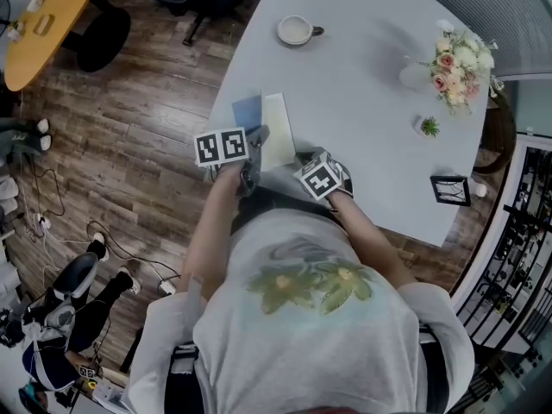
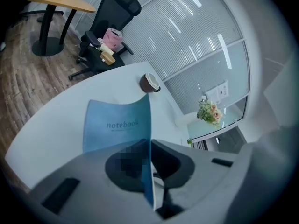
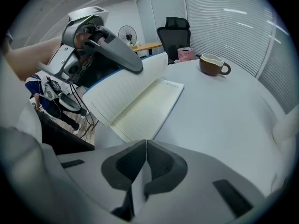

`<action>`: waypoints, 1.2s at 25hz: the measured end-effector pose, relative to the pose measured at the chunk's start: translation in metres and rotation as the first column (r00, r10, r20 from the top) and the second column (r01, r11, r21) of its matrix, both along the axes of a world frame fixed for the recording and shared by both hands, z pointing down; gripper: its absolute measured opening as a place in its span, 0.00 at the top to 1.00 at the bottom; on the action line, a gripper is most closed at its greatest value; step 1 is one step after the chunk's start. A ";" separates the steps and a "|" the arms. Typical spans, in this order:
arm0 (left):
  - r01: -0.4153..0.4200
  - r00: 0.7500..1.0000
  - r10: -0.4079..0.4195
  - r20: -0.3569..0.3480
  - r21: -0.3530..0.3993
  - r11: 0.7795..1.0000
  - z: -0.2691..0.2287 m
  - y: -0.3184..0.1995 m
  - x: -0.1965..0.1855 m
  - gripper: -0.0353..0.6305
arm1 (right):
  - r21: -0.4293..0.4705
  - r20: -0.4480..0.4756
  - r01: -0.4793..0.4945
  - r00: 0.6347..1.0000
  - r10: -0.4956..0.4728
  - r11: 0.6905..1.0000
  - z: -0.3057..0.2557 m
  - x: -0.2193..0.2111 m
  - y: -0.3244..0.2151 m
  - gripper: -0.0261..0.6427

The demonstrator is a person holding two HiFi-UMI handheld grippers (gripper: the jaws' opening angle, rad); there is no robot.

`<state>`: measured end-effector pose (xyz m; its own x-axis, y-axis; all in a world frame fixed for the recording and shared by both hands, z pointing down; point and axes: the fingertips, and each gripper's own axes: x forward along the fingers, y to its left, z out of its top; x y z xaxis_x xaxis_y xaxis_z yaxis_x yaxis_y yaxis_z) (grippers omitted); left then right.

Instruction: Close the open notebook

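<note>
Left gripper (image 2: 150, 147) pinched the cover (image 2: 117, 122), half lifted over the notebook (image 3: 149, 110) at the table's (image 3: 224, 118) near left edge, right gripper (image 3: 146, 146) clenched empty beside it; cover could slip the thin pinch and flop open, unpinned book might slide.

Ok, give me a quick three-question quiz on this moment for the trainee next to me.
1. True or false: the left gripper is shut on the notebook's blue cover.
2. What does the right gripper hold? A) the mug B) nothing C) the blue cover
3. Fill in: the word printed on the blue cover is ____.

Key: 1 true; 2 B; 3 notebook.
</note>
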<state>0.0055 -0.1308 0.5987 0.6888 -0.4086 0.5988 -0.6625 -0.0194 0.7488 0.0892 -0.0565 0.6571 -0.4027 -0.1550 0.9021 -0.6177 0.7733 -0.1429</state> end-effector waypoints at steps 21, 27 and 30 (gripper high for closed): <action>-0.011 0.998 0.014 0.064 -0.045 0.999 0.022 -0.007 0.021 0.90 | -0.017 0.024 -0.009 1.000 0.009 1.000 0.002 0.005 -0.011 0.93; -0.010 0.997 0.014 0.070 -0.055 0.998 0.027 -0.008 0.027 0.89 | -0.016 0.029 -0.018 0.999 0.018 1.000 0.003 0.007 -0.013 0.93; -0.009 0.997 0.013 0.074 -0.059 0.998 0.029 -0.008 0.028 0.89 | -0.018 0.035 -0.025 0.999 0.026 1.000 0.003 0.007 -0.013 0.93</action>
